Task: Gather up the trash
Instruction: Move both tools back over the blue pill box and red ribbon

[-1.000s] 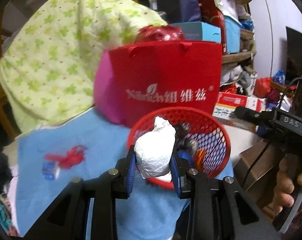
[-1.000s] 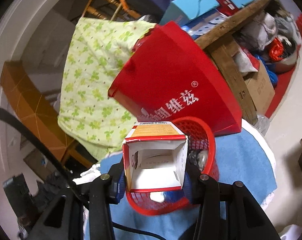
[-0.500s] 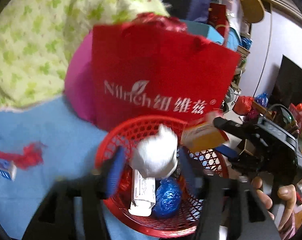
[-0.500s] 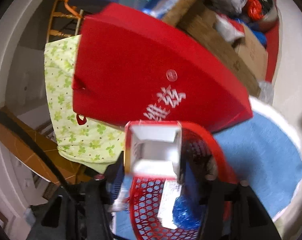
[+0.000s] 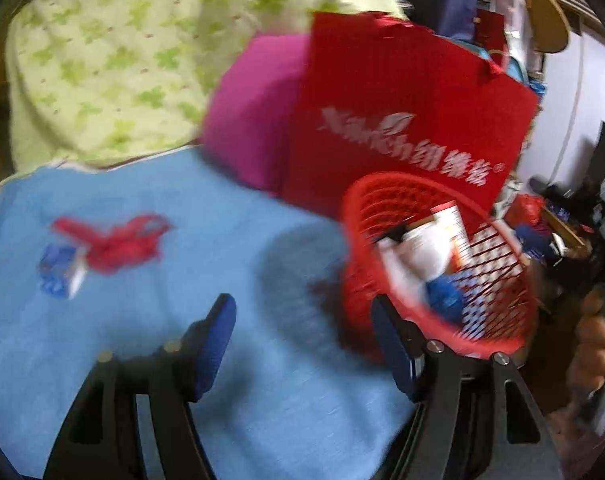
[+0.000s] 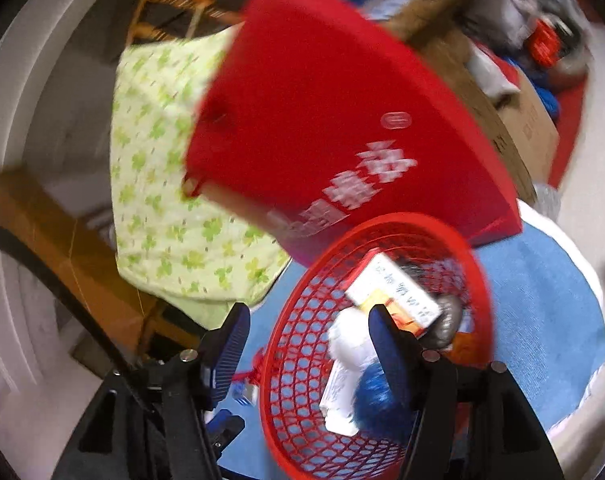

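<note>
Left wrist view: left gripper (image 5: pixel 304 344) spread wide, nothing between its blue pads, hovering over the blue cloth (image 5: pixel 150 360); red mesh basket (image 5: pixel 498 344) sits just to its right, in front of the red gift bag (image 5: pixel 406 120) and holding a white paper wad (image 5: pixel 416 256), an orange-and-white carton (image 5: pixel 452 228) and a blue crumpled ball (image 5: pixel 446 296); trash left on the cloth is a red scrap (image 5: pixel 118 240) touching a small blue-and-white box (image 5: pixel 60 272), well apart from the basket; likely next step is to go for that pair; best to take the box across its short sides with the jaws kept wide until they straddle it, press lightly into the soft cloth without pinching fabric, and pick the flimsy scrap at its bunched middle; frame is motion-blurred, so edges are approximate. Right wrist view: right gripper (image 6: pixel 304 344) also wide open and empty, its right finger over the basket; this view looks down into the basket (image 6: pixel 286 360) and shows the carton lying flat on top (image 6: pixel 394 292) plus a greyish lump (image 6: pixel 446 320) that the left view does not; it barely shows the remaining trash, only a sliver behind the basket rim; the green floral quilt (image 6: pixel 162 184) fills the background.
</note>
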